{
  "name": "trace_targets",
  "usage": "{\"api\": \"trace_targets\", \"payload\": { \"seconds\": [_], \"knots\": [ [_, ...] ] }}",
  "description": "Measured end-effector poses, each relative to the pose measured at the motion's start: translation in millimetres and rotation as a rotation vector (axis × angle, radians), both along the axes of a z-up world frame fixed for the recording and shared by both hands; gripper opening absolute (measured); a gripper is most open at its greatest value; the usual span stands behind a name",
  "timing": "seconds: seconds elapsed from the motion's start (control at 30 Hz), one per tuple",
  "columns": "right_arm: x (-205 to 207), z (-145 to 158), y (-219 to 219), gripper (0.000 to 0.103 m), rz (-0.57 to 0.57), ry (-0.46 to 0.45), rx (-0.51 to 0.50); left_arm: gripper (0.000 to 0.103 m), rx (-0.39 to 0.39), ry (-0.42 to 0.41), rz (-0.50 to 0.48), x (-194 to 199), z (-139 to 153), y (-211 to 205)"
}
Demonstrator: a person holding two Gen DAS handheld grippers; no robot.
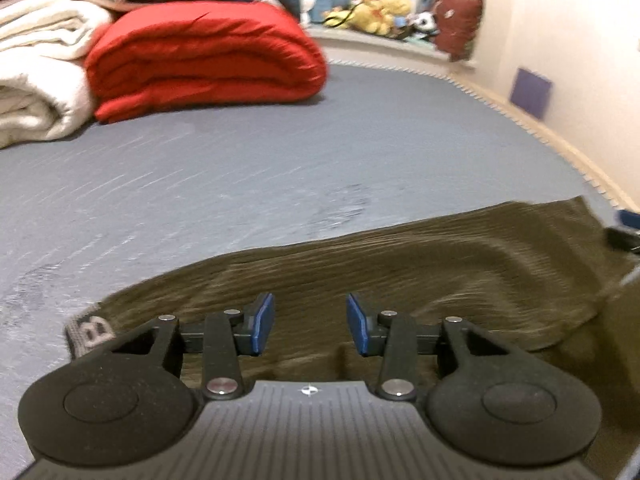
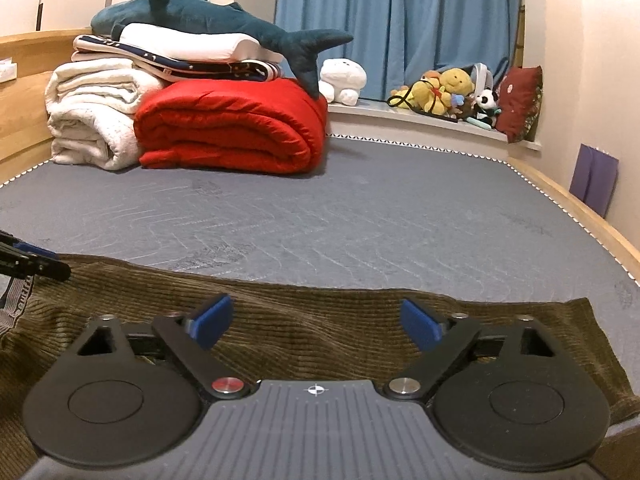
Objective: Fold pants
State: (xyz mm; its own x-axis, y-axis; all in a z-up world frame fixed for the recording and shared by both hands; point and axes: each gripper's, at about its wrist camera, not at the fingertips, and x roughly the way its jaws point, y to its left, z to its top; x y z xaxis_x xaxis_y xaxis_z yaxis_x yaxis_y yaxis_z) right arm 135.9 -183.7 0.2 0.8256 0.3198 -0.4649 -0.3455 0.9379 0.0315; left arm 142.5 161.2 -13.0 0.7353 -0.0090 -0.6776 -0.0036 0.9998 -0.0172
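Two matching black hand-held tools with blue pads

The left tool (image 1: 310,324) and right tool (image 2: 316,322) share black linkage arms on silver screws, round black discs either side, a ribbed grey housing with a small crosshair mark; one right-tool screw is red.

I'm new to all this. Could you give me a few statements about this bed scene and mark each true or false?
1. The pants are brown corduroy. True.
2. The right gripper is clamped on the pants. False: its jaws stand apart, nothing pinched.
3. A plush shark lies on top of the stacked bedding. True.
4. The folded quilt is green. False: it is red.
5. The curtain is blue. True.
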Motion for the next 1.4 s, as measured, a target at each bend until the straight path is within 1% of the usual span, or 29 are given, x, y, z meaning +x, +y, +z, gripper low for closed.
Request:
{"api": "trace_targets", "payload": {
  "seconds": [0.07,0.1,0.13,0.17,0.2,0.23,0.3,0.33,0.37,0.4,0.5,0.53,0.57,0.6,0.67,0.7,0.73,0.77,0.83,1.03,1.17,1.23,1.3,1.4],
  "knots": [
    [2.2,1.0,-2.2,0.073,-0.003,0.013,0.02,0.047,0.039,0.009,0.018,15.8,-7.6,11.4],
    [3.3,1.0,-3.0,0.07,-0.009,0.022,0.025,0.048,0.059,0.002,0.028,24.0,-10.6,17.0],
    [5.0,0.8,-3.5,0.065,-0.017,0.034,0.029,0.053,0.085,-0.015,0.043,33.9,-13.5,23.0],
    [6.6,0.6,-4.2,0.063,-0.022,0.047,0.037,0.06,0.099,-0.031,0.056,41.4,-16.7,28.8],
    [7.4,0.7,-4.6,0.063,-0.023,0.056,0.046,0.063,0.106,-0.045,0.069,51.0,-19.6,35.1],
    [8.1,1.5,-5.2,0.063,-0.026,0.062,0.053,0.065,0.098,-0.054,0.083,60.6,-23.0,41.8],
    [7.4,2.7,-5.0,0.063,-0.028,0.058,0.054,0.07,0.048,-0.056,0.103,76.7,-29.9,54.9],
    [6.6,3.4,-5.2,0.063,-0.028,0.052,0.051,0.079,0.021,-0.047,0.101,84.5,-33.7,59.7],
    [5.8,3.7,-5.6,0.063,-0.029,0.048,0.046,0.086,-0.007,-0.026,0.082,91.8,-39.2,63.6],
    [5.1,3.6,-5.9,0.063,-0.029,0.047,0.043,0.087,-0.019,0.004,0.055,98.6,-46.5,65.5],
    [4.8,2.7,-8.1,0.064,-0.024,0.055,0.035,0.09,0.02,0.093,0.04,109.5,-70.7,67.7],
    [5.0,2.7,-8.5,0.064,-0.024,0.058,0.032,0.09,0.018,0.099,0.027,108.0,-76.5,68.8],
    [5.0,2.7,-9.3,0.064,-0.025,0.06,0.03,0.086,0.023,0.075,0.011,105.4,-77.1,69.3],
    [5.0,3.1,-10.2,0.064,-0.026,0.06,0.028,0.081,0.022,0.071,-0.012,104.5,-75.7,69.4],
    [4.3,4.3,-12.5,0.064,-0.031,0.057,0.027,0.048,0.025,0.061,-0.042,102.3,-67.6,69.3],
    [4.2,5.0,-13.6,0.064,-0.035,0.058,0.026,0.041,0.026,0.059,-0.053,101.3,-63.0,69.1],
    [4.0,5.8,-14.5,0.064,-0.038,0.058,0.027,0.03,0.029,0.055,-0.067,99.8,-59.2,68.6],
    [3.6,6.7,-15.3,0.064,-0.039,0.059,0.029,0.025,0.05,0.047,-0.081,95.6,-55.3,65.5],
    [1.5,8.5,-16.7,0.064,-0.041,0.058,0.031,0.022,0.09,0.029,-0.106,83.6,-47.1,55.9],
    [-9.7,15.6,-26.2,0.064,-0.057,0.046,0.043,0.018,0.156,-0.023,-0.14,43.2,-10.2,24.4],
    [-18.3,21.2,-40.5,0.064,-0.094,0.049,0.076,0.016,0.228,-0.026,-0.187,-2.0,11.3,-9.4],
    [-22.8,24.7,-48.0,0.064,-0.111,0.048,0.102,0.014,0.264,-0.037,-0.22,-36.2,20.2,-27.3],
    [-28.6,27.5,-57.0,0.064,-0.133,0.036,0.127,0.014,0.277,-0.066,-0.237,-73.5,26.3,-41.4],
    [-35.5,29.5,-72.1,0.064,-0.169,0.038,0.162,0.013,0.264,-0.113,-0.261,-138.3,36.4,-56.3]
  ]
}}
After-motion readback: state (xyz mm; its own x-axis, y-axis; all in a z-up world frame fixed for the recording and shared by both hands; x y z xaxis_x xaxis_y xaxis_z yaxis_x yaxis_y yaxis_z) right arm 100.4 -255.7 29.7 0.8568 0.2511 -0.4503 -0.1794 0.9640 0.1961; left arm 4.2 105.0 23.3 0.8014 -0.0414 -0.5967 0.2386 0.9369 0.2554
